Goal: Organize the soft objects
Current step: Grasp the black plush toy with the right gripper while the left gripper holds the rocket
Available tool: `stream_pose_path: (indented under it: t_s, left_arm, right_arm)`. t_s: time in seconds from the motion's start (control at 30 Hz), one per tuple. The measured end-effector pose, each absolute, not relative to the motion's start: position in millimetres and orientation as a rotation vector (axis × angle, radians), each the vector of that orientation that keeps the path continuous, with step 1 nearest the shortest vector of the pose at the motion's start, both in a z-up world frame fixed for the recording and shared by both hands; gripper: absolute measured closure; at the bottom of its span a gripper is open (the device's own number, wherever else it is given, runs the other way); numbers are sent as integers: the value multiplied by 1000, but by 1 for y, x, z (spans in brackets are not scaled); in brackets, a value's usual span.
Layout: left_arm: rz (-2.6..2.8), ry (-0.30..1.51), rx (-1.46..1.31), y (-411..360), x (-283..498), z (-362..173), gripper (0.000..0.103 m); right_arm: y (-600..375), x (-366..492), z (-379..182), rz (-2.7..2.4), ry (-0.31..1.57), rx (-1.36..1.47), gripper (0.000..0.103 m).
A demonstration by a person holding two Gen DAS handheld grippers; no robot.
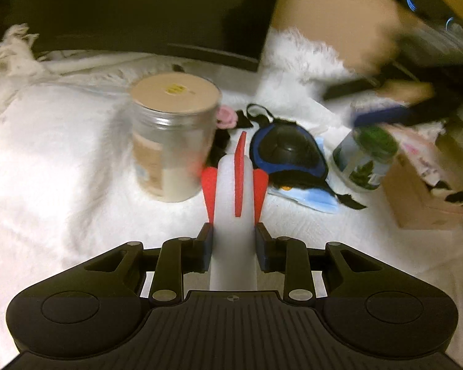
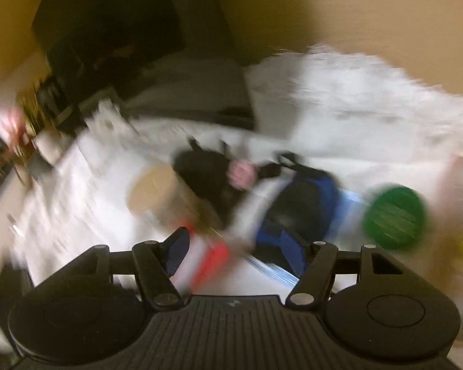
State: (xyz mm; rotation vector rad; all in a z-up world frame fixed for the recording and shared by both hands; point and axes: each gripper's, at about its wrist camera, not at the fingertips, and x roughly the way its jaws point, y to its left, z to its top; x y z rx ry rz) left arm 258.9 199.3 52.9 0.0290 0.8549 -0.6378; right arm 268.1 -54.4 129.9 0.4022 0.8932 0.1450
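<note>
Left gripper (image 1: pixel 234 240) clamps a foam rocket (image 1: pixel 234 191); right gripper (image 2: pixel 247 256) gapes empty. Pad (image 1: pixel 288 151) at two o'clock awaits sorting.

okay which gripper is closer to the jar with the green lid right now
Right. In the left wrist view the right gripper hovers just above the green-lidded jar, jaws open. The left gripper is farther back, shut on a white and red foam toy.
</note>
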Motion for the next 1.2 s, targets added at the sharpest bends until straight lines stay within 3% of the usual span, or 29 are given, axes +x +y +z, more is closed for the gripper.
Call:
stream_pose_path:
  t_s: [0.37,0.53,0.7,0.9,1.2]
  left_arm:
    - [-643,743,-91,287,253,102,71]
    - [-563,711,-173,326,274,110,71]
    - [-502,741,-236,344,294,106,71]
    - [-512,760,-243,342,300,102,71]
    - [-513,716,-207,324,320,122,71]
  right_arm:
    - [10,425,85,57,1088,584,36]
    - [21,445,61,-10,1129,532,20]
    - [12,449,53,32,1132,570,20]
    - [-4,431,60,61,1071,624,30]
    - [-33,367,139,151,872,617,32]
